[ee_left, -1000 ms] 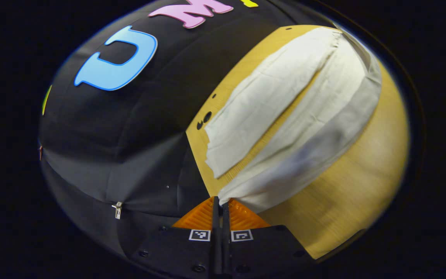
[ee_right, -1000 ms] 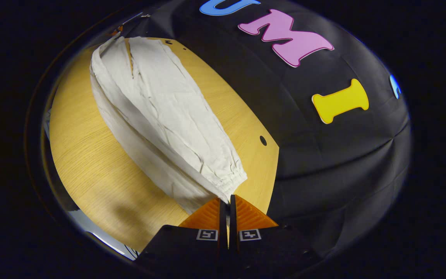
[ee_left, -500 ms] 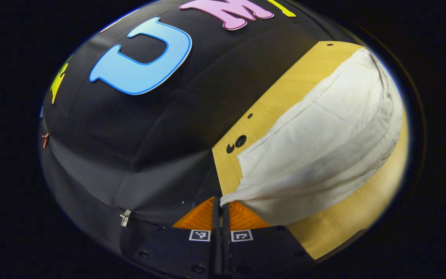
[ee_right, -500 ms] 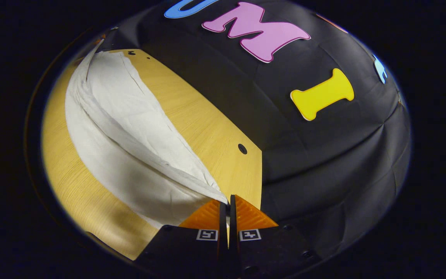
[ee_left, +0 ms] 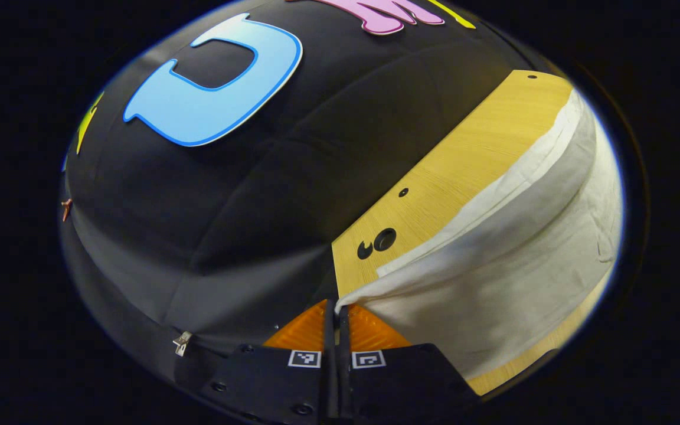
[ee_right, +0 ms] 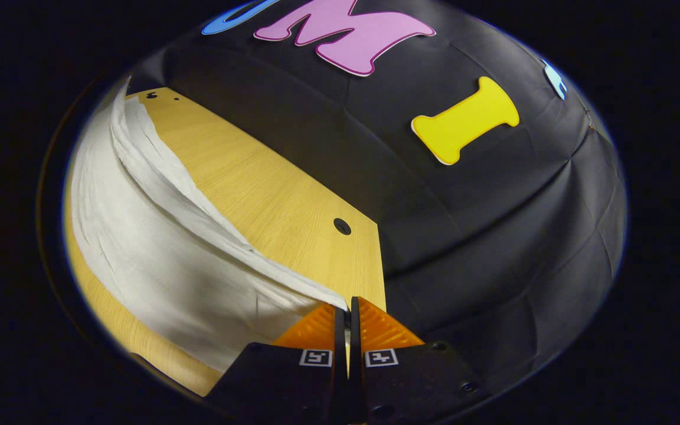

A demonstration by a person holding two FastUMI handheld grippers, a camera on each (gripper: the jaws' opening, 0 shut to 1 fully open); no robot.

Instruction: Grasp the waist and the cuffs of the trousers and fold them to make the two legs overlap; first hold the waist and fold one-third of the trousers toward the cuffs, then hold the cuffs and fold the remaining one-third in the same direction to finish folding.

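Here, in the left gripper view, the left gripper has its two fingers pressed together on an edge of the white trousers. The cloth runs out from the fingertips in a taut sheet to the right, lifted off the wooden table. A second, lower layer of the same cloth lies just under the raised edge, nearer the table's back. Three dark holes in the tabletop sit close to the corner, just beside the cloth.

In the right gripper view, the right gripper likewise has both fingers closed, pinching a thin edge of the trousers. From that pinch the fabric sweeps away to the left in a long curve, hanging above the table. A narrower band of cloth lies along its far side. One dark hole marks the bare wood near the table's corner. Black booth wall stands behind the table.
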